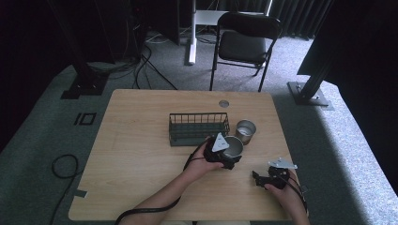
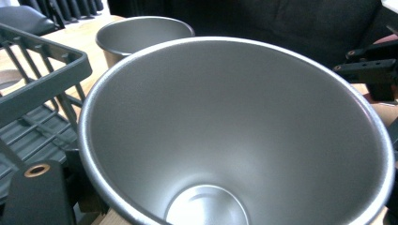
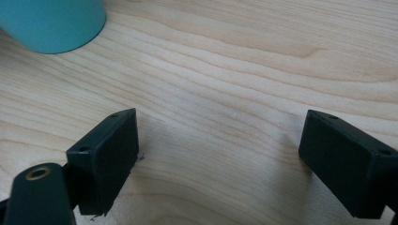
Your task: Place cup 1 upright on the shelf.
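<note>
Left tool [image 1: 228, 158] on empty steel cup [image 2: 234, 131]

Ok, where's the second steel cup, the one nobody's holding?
In the high view the free steel cup stands upright right of the wire basket, just behind the cup at the left hand-held gripper.

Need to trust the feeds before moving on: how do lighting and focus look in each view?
High view: dim, surroundings almost black, table readable. Left gripper view: steel cup very close, evenly lit with soft sheen, mild wide-angle bulge. Right gripper view: bright wood grain, near jaws slightly soft.
</note>
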The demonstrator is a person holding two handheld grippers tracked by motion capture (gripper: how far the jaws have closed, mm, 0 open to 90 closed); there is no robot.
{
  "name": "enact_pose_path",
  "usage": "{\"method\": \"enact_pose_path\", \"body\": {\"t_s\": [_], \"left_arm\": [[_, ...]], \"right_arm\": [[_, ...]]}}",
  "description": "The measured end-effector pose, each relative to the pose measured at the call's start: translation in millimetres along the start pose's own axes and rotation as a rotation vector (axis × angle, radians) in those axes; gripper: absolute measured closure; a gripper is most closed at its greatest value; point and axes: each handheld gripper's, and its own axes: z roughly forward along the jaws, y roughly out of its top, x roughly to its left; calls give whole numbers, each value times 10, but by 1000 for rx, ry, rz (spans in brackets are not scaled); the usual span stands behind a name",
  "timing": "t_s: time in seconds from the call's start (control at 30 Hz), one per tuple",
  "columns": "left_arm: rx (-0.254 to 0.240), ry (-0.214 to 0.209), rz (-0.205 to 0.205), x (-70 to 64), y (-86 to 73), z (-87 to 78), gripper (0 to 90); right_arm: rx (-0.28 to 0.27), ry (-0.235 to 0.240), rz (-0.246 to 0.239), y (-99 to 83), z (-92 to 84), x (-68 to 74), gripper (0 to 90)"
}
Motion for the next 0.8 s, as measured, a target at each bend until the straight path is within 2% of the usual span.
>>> {"method": "enact_pose_path", "body": {"t_s": [0.13, 0.27, 0.37, 0.8], "left_arm": [[1, -17, 11, -10, 1, -5, 144], [-3, -15, 3, -2, -5, -22, 145], [-12, -24, -18, 21, -2, -63, 145], [-35, -40, -6, -19, 124, -221, 145]], "right_arm": [[0, 0, 1, 0, 0, 0, 121], [0, 0, 0, 0, 0, 0, 120], [0, 0, 0, 0, 0, 0, 121], [-1, 0, 0, 0, 0, 1, 121]]}}
